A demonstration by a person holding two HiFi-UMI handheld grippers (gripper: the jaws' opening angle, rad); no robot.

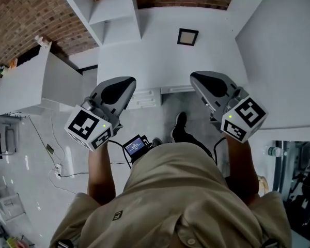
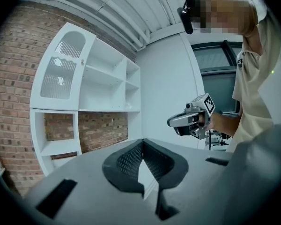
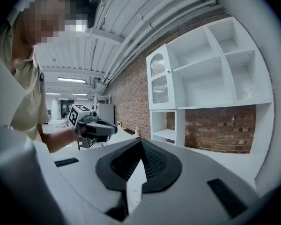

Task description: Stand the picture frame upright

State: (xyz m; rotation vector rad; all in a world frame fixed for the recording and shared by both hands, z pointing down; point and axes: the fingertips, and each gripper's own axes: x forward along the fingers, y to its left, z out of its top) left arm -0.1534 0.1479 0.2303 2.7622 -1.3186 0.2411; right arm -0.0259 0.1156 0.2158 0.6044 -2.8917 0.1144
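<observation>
A small square picture frame with a dark border sits far out on the white table. From this height I cannot tell whether it lies flat or stands. Both grippers are held close to my body, well short of the table's near edge. The left gripper has its jaws closed together with nothing between them. The right gripper is likewise shut and empty. Each gripper view shows the other gripper in a hand, the right gripper and the left gripper; the frame is in neither.
A white shelf unit stands against the brick wall behind the table. A white cabinet is at the left and a white panel at the right. A shoe and cables are on the floor below.
</observation>
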